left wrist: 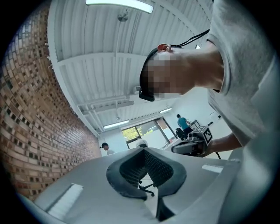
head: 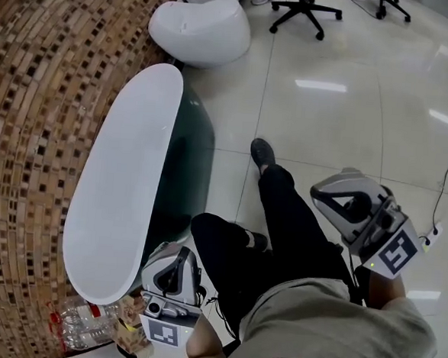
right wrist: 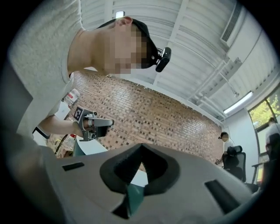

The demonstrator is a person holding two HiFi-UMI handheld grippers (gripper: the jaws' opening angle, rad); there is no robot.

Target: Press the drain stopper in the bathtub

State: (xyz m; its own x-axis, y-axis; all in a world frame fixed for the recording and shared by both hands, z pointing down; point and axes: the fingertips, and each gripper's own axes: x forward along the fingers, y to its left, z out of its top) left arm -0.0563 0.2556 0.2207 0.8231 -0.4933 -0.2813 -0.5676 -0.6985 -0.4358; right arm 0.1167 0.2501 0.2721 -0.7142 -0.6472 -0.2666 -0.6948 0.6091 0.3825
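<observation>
The bathtub [head: 119, 198] lies along the brick mosaic wall at the left, white on top and dark green on its outer side. Its drain stopper cannot be seen in any view. My left gripper [head: 177, 252] is held low beside the tub's near end, jaws shut with nothing between them. My right gripper [head: 320, 195] is raised over the floor to the right of my legs, away from the tub, also shut and holding nothing. In the left gripper view the left gripper [left wrist: 143, 151] points up at the ceiling. The right gripper [right wrist: 141, 147] faces the brick wall.
My legs in black trousers [head: 281, 232] stretch across the tiled floor beside the tub. A white rounded object [head: 202, 29] stands past the tub's far end, with office chairs [head: 301, 8] behind it. Plastic bottles [head: 82, 324] lie by the tub's near end. A cable and power strip [head: 434, 233] are at the right.
</observation>
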